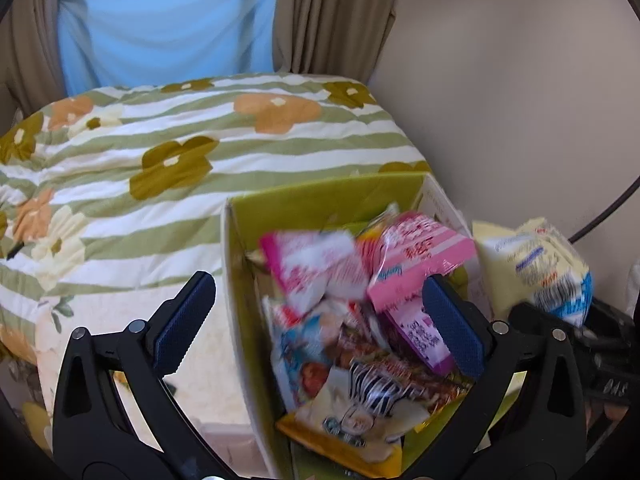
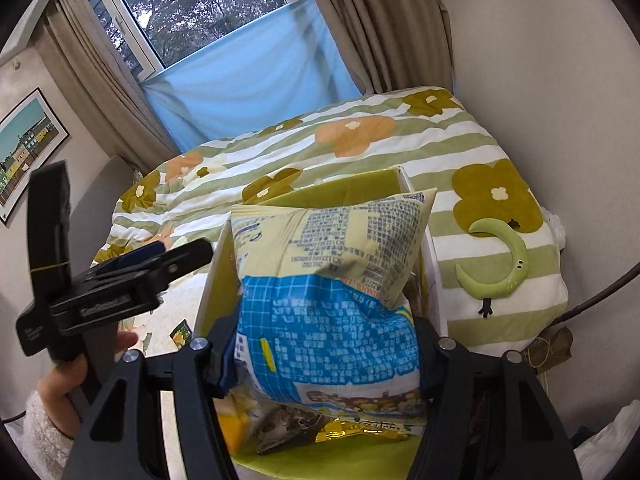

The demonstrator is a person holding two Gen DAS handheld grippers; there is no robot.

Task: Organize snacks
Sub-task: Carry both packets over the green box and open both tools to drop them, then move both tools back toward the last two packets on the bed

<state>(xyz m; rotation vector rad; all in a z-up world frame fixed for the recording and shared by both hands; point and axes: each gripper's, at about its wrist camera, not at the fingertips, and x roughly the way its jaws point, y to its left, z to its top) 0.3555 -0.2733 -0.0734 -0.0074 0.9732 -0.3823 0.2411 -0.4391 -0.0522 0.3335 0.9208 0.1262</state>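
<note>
The right gripper [image 2: 324, 364] clamps a yellow-and-blue snack bag [image 2: 328, 280], held over the green box [image 1: 320, 200] on the bed [image 1: 120, 168] near its right edge. The left gripper [image 1: 316, 320], jaws spread and holding nothing, hovers above the box's snack packets [image 1: 360, 320].

Snacks [image 1: 360, 312] in box [image 1: 240, 320], seemingly on bed [image 1: 160, 160].

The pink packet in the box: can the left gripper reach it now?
Probably yes. The left gripper is open above the box, and the pink packet lies on top of the pile, nothing covering it.
</note>
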